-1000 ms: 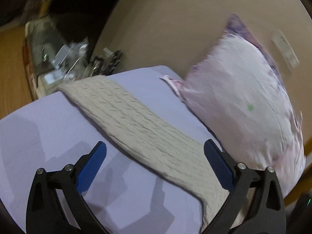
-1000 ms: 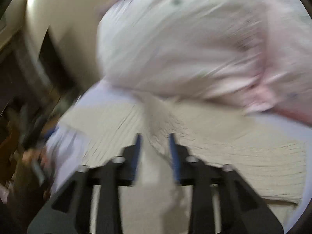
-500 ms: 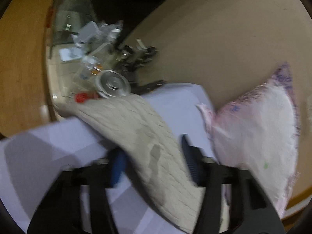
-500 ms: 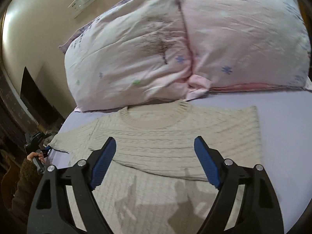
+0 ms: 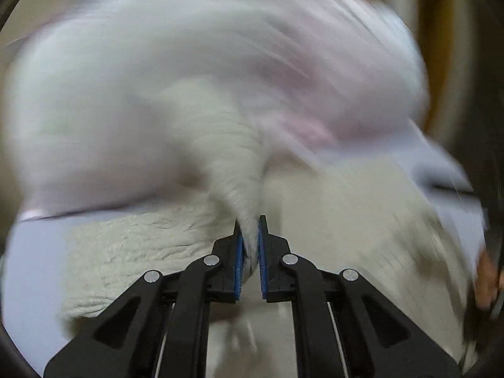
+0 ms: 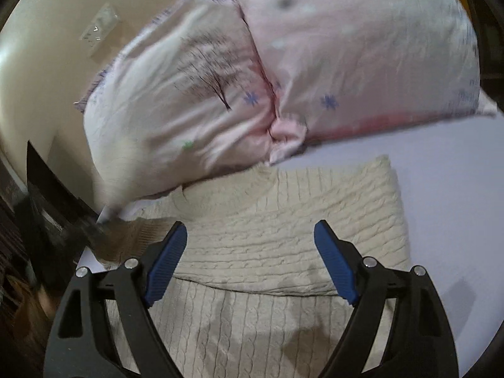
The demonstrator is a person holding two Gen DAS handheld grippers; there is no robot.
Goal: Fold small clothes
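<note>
The sweater (image 6: 283, 236) lies on the lilac sheet (image 6: 447, 195), its top against the pillows (image 6: 220, 94). Half a second ago the left gripper (image 5: 250, 245) stood half open around the sleeve — now its blue pads are clamped on a pinch of the knit and lift it. The right gripper (image 6: 250, 258) still hovers wide open over the folded body. The left view is badly smeared; the sleeve's far end is lost.
</note>
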